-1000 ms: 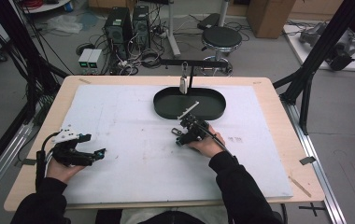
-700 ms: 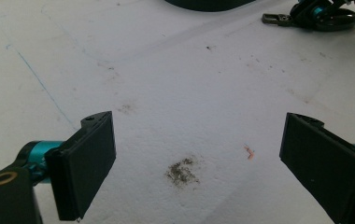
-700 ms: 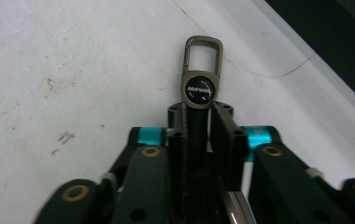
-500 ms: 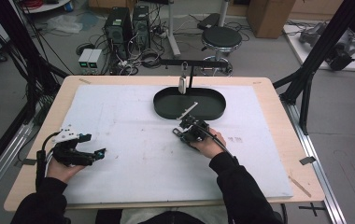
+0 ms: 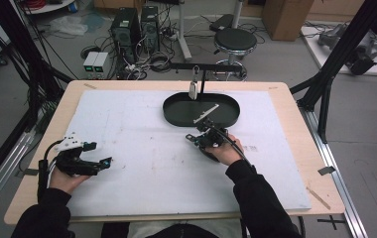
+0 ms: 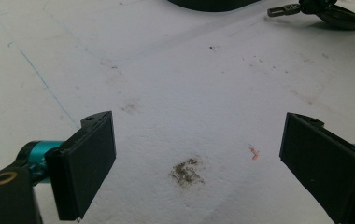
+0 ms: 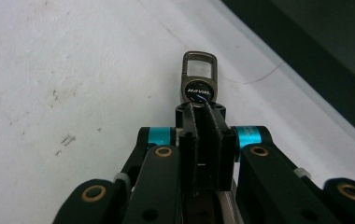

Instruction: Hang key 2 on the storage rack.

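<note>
Right tool (image 7: 202,112) clamping key fob (image 7: 199,79), stained white mat (image 5: 142,148), cluttered floor (image 5: 52,44)

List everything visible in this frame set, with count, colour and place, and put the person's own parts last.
key fob: 1, dark metal with a loop and a round black badge, clamped in the right tongs, near the tray
tray: 1, black, oval, far middle of the table
white strip: 1, lying aslant in the tray
stand with hanging tag: 1, black bar, pale tag, behind the tray
white sheet: 1, stained, covering most of the table
table: 1, light wood
stool: 1, black, on the floor beyond the table
computer towers: 2, black, floor
left tongs: 1, black, jaws wide apart over the sheet
right tongs: 1, black, shut on the key fob
</note>
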{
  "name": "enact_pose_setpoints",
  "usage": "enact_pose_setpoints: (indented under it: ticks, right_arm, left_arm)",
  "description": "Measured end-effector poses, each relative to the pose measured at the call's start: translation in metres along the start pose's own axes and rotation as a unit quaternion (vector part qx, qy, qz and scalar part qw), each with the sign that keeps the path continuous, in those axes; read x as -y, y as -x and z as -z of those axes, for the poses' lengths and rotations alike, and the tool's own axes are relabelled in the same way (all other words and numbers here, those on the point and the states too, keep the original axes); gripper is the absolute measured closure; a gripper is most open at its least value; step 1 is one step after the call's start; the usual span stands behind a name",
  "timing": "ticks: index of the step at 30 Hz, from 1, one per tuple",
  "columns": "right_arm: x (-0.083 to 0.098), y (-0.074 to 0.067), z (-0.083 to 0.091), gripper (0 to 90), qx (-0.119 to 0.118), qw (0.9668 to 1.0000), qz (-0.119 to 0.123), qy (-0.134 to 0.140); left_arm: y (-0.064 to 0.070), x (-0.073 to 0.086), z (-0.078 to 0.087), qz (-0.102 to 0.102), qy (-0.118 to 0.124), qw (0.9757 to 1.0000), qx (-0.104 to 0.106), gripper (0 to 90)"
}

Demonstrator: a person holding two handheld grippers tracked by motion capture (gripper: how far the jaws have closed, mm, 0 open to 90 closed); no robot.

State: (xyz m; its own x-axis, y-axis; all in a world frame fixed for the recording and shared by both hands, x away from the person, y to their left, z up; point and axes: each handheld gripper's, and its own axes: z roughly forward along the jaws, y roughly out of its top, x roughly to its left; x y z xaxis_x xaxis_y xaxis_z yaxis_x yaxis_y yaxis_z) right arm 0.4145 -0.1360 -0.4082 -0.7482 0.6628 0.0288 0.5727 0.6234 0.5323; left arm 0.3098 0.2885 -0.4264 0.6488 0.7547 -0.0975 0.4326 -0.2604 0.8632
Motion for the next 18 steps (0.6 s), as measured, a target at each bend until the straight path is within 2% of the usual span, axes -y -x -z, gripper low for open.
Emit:
enact_pose_setpoints:
  ticks: [4,14,18]
  right_arm:
    - [0.000,0.002,0.008,84.6,0.000,0.9998,-0.004,0.017]
    - [0.001,0.007,0.017,84.6,0.000,0.9991,-0.013,0.040]
    - [0.001,0.009,0.024,84.6,-0.008,0.9981,-0.022,0.057]
  left_arm:
    - [-0.001,0.000,-0.001,0.001,0.001,1.0000,0.002,11.1]
    - [0.002,0.000,0.000,-0.003,-0.002,1.0000,0.000,11.1]
    - [0.003,-0.001,0.001,-0.004,-0.001,1.0000,0.000,11.1]
